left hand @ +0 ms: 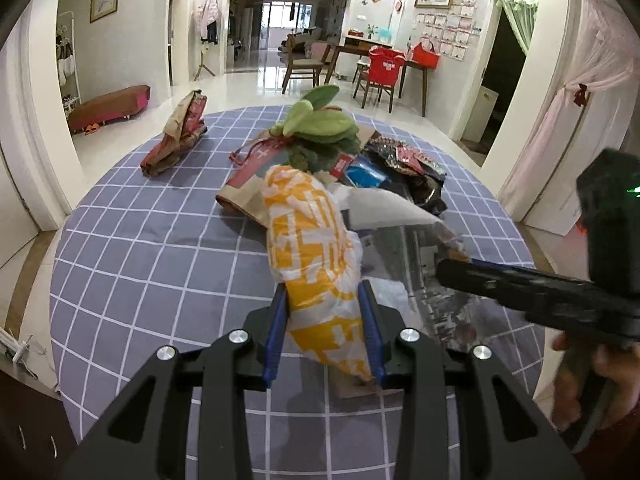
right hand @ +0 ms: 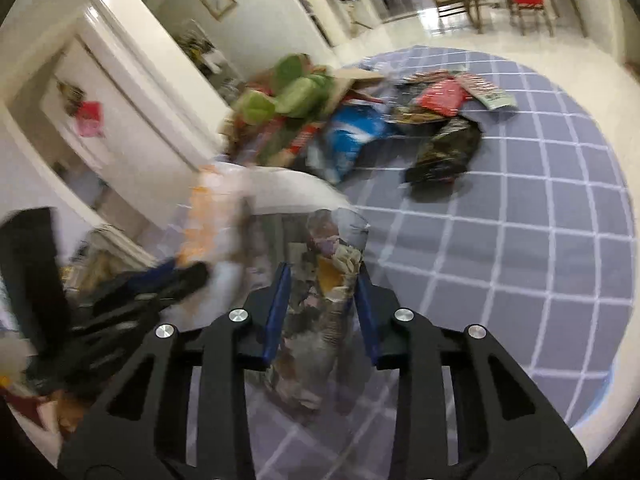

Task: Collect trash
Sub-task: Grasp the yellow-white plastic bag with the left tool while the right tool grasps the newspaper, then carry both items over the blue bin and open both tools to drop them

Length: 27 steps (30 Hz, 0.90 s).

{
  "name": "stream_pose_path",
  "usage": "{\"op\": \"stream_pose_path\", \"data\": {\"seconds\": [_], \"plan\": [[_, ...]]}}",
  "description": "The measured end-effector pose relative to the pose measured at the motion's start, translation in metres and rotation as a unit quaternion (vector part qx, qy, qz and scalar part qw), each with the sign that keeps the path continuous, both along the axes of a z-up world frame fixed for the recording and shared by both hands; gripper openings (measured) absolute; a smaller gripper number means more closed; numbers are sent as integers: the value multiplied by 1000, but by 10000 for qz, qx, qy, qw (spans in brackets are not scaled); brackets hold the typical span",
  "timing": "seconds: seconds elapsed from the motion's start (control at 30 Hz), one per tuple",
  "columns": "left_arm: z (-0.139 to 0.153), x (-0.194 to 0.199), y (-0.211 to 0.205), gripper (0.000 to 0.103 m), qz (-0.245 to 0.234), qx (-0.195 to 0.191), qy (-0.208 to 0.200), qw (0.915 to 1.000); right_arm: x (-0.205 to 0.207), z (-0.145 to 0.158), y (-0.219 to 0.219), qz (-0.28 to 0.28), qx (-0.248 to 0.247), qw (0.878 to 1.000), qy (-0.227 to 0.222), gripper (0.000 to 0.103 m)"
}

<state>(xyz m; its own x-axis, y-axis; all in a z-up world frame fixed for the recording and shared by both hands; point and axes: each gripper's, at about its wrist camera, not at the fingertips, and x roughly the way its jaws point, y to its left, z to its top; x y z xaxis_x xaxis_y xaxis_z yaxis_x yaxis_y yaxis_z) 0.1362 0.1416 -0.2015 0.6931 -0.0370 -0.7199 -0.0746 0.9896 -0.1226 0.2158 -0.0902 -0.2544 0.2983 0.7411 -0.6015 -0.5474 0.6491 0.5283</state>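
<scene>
Centre frame, your left gripper (left hand: 326,332) is clamped on the yellow-and-white bag (left hand: 308,240), while your right gripper (right hand: 320,312) pinches the clear trash bag (right hand: 320,280), seemingly to hold its mouth open.

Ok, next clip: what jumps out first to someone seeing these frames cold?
First, the yellow-and-white plastic bag dead centre, pinched in the left gripper. Beside it the right gripper grips a clear trash bag with scraps showing through. Behind them, a litter pile topped by green plush leaves sits on the blue checked cloth, with one crumpled wrapper apart at far left.
</scene>
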Motion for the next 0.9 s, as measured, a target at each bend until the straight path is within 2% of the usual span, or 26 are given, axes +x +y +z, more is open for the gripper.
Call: {"op": "stream_pose_path", "data": {"seconds": [0.07,0.13,0.17,0.2,0.3,0.47,0.57,0.7,0.87,0.9], "plan": [[-4,-1,-2,33,-99,-91,37,9999,-3,0,5,180,198,9996,122,26],[-8,0,-4,33,-159,-192,111,9996,-6,2,14,202,173,9996,127,26],[-11,1,-5,33,-140,-122,121,9998,-7,1,18,128,92,9998,86,26],[-12,-1,-6,33,-140,-77,120,9998,-7,0,21,15,49,10000,50,22],[-9,-5,-3,33,-129,-151,87,9998,-6,-3,19,-158,250,9995,144,14],[12,-19,-2,32,-162,-216,-220,9994,-22,18,9,-447,507,9975,-219,8],[33,-30,-11,32,-248,-194,-498,9983,-38,39,-15,-732,466,9947,-546,7],[61,-44,-33,31,-438,-181,-928,9946,-63,67,-58,-1184,734,9863,-889,7],[86,-39,-94,31,-1109,-267,-1170,9866,-93,89,-132,-1930,735,9706,-1238,7],[88,-37,-108,31,-1237,-270,-1183,9849,-100,91,-152,-2195,709,9640,-1321,7]]}}
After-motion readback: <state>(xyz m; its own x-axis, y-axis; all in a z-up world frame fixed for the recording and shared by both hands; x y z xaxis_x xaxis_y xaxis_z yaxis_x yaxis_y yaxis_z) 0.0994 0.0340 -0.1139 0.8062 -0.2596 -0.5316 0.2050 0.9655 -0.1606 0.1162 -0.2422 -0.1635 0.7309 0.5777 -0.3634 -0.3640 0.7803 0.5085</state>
